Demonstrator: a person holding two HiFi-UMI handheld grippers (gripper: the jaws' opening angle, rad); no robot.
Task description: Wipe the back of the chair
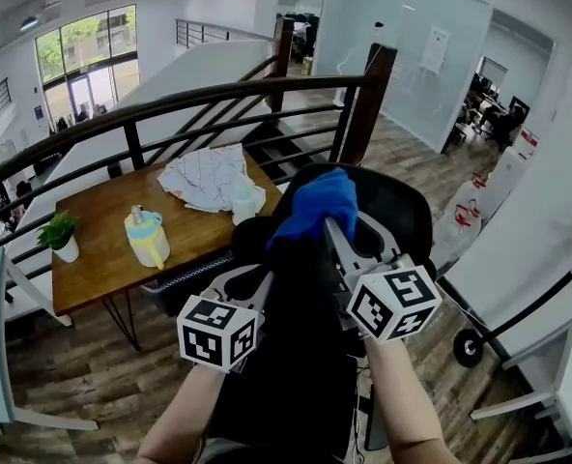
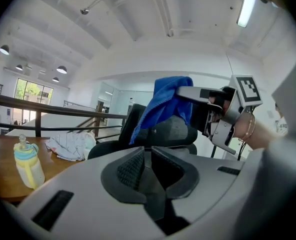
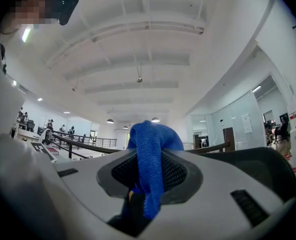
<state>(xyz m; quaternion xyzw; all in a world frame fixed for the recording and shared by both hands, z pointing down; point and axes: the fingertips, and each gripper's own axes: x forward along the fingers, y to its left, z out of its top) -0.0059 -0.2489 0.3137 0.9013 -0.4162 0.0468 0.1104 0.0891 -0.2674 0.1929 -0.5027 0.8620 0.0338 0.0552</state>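
The black mesh chair stands right below me, its back toward me. A blue cloth rests on the top of the chair back, and my right gripper is shut on it. In the right gripper view the blue cloth hangs out between the jaws, with the chair back at the right. My left gripper hovers just left of the chair back, shut with nothing in it. The left gripper view shows its jaws closed, the chair headrest ahead, and the right gripper holding the cloth over it.
A wooden table stands ahead on the left with a yellow and blue bottle, a potted plant, a white cup and a crumpled white cloth. A dark railing runs behind it. White bags sit at the right.
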